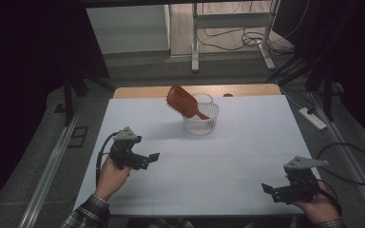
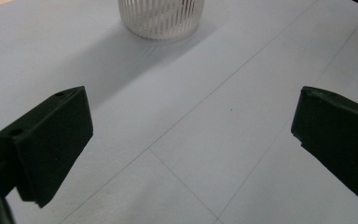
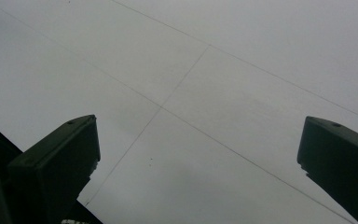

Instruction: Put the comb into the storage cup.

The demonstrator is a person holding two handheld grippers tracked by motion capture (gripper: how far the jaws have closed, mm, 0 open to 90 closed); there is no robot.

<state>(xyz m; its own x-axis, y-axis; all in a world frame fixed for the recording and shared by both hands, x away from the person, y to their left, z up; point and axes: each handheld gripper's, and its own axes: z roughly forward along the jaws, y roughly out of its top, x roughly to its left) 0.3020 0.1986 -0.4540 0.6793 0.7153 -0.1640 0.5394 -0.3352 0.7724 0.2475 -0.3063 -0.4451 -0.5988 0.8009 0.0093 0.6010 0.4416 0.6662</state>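
A white ribbed basket (image 1: pixel 200 121) stands toward the far middle of the white table (image 1: pixel 247 142). A brown paddle hairbrush (image 1: pixel 183 101) leans in it, its head sticking up and out to the left. My left gripper (image 1: pixel 148 160) is held at the near left, open, pointing right, with nothing between its fingers. In the left gripper view the jaws stand wide apart (image 2: pixel 193 112) with the basket (image 2: pixel 161 18) well ahead. My right gripper (image 1: pixel 271 190) hovers at the near right corner, open and empty; its own view (image 3: pixel 198 135) looks at bare table.
A wooden strip (image 1: pixel 138 91) runs along the table's far edge. On the floor to the right lie a power strip (image 1: pixel 312 118) and cables (image 1: pixel 356 161). Metal desk legs (image 1: pixel 195 42) stand beyond the table. Dark curtains flank both sides.
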